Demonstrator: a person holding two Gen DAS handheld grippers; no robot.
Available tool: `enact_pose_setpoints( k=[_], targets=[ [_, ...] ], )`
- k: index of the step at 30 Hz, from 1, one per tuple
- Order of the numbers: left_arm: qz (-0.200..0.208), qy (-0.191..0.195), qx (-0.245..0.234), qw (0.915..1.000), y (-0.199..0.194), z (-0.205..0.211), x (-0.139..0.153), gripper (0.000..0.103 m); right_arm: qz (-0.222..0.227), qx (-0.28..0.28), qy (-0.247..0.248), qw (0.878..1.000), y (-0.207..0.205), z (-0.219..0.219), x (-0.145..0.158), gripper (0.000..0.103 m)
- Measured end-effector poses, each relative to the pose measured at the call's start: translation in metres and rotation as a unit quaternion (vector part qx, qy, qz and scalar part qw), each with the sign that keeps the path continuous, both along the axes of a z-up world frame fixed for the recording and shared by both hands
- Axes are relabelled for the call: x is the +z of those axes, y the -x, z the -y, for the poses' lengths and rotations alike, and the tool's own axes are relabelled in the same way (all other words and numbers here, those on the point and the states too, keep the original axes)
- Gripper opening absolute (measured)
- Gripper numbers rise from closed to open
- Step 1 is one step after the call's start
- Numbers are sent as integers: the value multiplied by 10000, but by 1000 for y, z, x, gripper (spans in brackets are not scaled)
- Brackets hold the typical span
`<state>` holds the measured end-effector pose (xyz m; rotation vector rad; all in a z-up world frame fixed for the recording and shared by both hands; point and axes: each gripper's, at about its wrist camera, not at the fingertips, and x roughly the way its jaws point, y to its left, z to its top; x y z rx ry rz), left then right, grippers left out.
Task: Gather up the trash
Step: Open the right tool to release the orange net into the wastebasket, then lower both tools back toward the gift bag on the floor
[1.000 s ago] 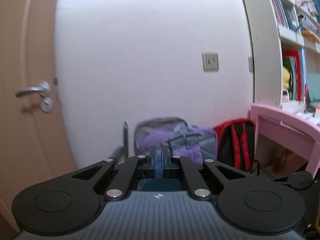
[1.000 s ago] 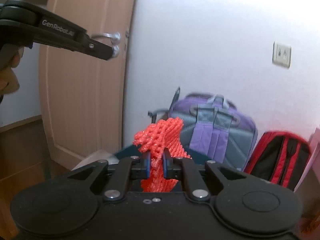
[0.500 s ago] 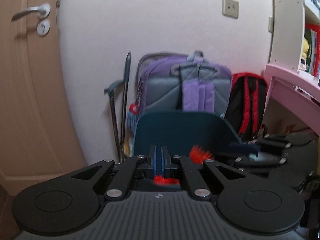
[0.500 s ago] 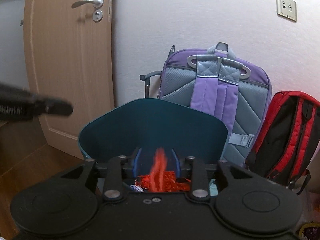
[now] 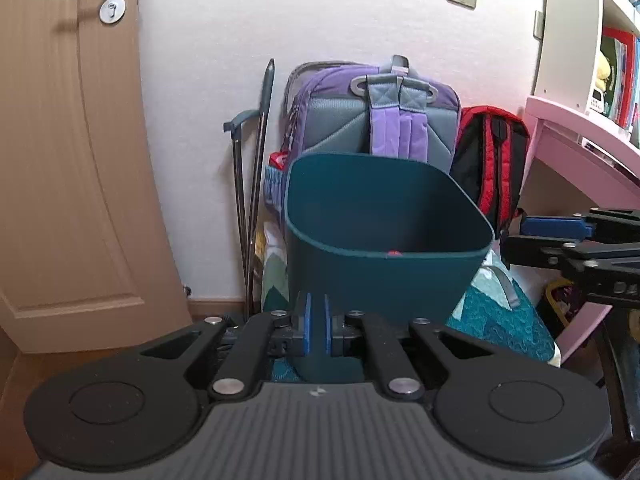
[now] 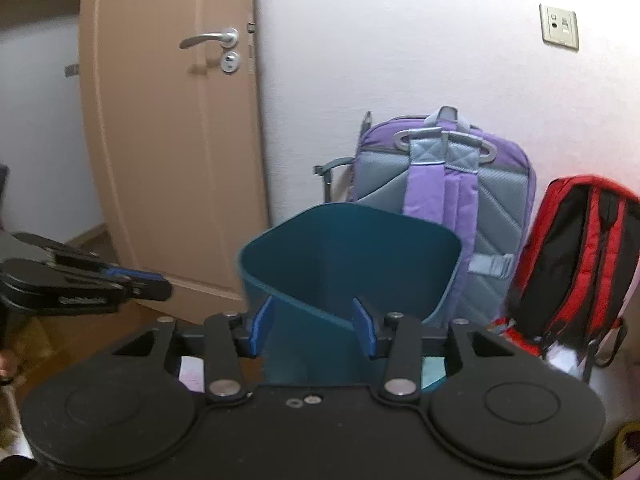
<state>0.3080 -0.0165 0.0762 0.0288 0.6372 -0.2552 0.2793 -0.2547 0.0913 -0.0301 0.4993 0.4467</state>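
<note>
The teal bin [image 5: 386, 240] stands near the wall, in front of the purple backpack [image 5: 394, 120]; a speck of red trash [image 5: 394, 253] shows just over its near rim. The right gripper [image 6: 313, 330] gapes wide and empty; the left gripper [image 5: 316, 326] is nearly closed, holding nothing. Both hang close to the bin; a careless swing could tip it and spill the trash.

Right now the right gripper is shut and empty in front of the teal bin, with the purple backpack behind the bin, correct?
Not quite: the right gripper is open, its pads spread wide, as the right wrist view shows. It is empty in front of the teal bin, with the purple backpack behind.
</note>
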Motion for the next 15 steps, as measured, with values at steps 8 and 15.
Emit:
enact_pose_setpoints(
  k=[8, 15],
  targets=[
    [-203, 119, -47, 9997, 25, -13, -20, 32, -98, 472, -81, 9988, 50, -10, -13, 49],
    [-375, 37, 44, 9993, 38, -29, -67, 68, -652, 723, -143, 9952, 73, -18, -74, 50]
  ],
)
